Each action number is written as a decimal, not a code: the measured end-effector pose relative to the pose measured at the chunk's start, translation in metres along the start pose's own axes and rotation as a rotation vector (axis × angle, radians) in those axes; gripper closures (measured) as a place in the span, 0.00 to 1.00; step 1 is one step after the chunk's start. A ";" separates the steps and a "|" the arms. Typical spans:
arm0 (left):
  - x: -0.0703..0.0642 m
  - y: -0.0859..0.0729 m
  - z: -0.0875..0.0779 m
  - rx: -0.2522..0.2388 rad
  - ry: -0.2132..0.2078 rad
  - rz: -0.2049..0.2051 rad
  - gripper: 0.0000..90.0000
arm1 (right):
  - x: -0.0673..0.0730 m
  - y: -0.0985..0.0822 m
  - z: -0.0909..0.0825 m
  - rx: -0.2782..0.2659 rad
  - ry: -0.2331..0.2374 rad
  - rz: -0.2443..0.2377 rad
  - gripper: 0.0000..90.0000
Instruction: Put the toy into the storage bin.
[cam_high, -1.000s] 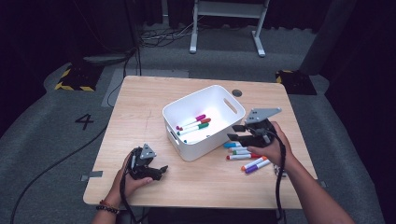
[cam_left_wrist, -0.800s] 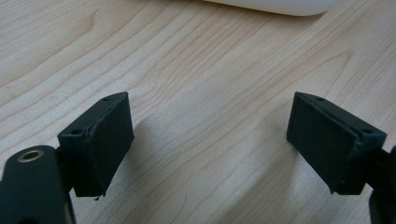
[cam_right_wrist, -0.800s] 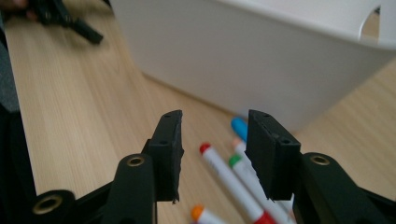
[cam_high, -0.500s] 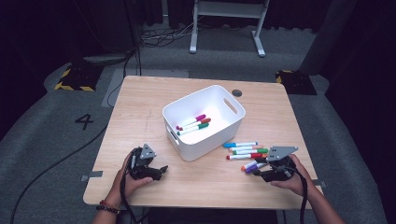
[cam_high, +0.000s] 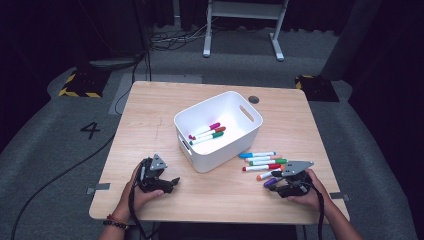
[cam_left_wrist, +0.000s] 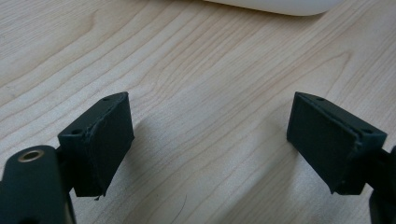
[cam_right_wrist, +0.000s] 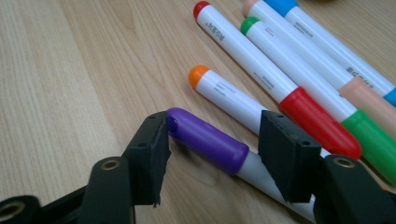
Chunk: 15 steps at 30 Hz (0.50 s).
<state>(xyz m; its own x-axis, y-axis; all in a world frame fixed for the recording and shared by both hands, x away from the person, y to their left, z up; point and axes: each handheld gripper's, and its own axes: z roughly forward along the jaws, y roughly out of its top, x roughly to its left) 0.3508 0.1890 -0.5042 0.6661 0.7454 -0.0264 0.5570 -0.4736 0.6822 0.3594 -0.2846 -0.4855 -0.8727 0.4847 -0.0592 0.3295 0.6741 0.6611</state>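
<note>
A white bin (cam_high: 220, 156) stands mid-table with three markers (cam_high: 206, 134) lying inside. Several more markers (cam_high: 262, 161) lie loose on the wood to its right. My right gripper (cam_high: 275, 184) is low on the table at the front of that group. Its jaws have just been opening and now straddle the purple marker (cam_right_wrist: 205, 137), whose cap lies between the pads (cam_right_wrist: 152, 149) without being squeezed. Orange (cam_right_wrist: 224, 93), red (cam_right_wrist: 271, 74) and green (cam_right_wrist: 317, 84) markers lie just beyond. My left gripper (cam_high: 170, 184) rests open at front left, bare wood between its jaws (cam_left_wrist: 210, 135).
The wooden table (cam_high: 150, 115) has its front edge close behind both hands. A round grommet (cam_high: 254, 99) sits in the top behind the bin. A white metal frame (cam_high: 242, 25) and cables stand on the floor beyond.
My right gripper came down from beside the bin's right rim to the table at front right, over the loose markers, and its jaws spread wider. The left gripper stayed put.
</note>
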 end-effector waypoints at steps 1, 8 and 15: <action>0.000 0.000 0.000 0.000 0.000 0.000 0.16 | 0.001 0.000 0.000 -0.005 -0.002 -0.008 0.51; 0.000 0.000 0.000 0.001 0.001 0.000 0.16 | 0.007 0.001 0.001 -0.020 0.013 -0.036 0.56; 0.000 0.000 0.000 0.002 -0.001 -0.001 0.16 | 0.015 0.004 0.006 -0.025 0.028 -0.037 0.57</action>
<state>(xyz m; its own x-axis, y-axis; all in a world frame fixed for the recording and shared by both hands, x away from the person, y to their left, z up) 0.3508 0.1888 -0.5041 0.6660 0.7454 -0.0282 0.5588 -0.4734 0.6809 0.3504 -0.2712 -0.4879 -0.8940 0.4436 -0.0630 0.2882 0.6770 0.6772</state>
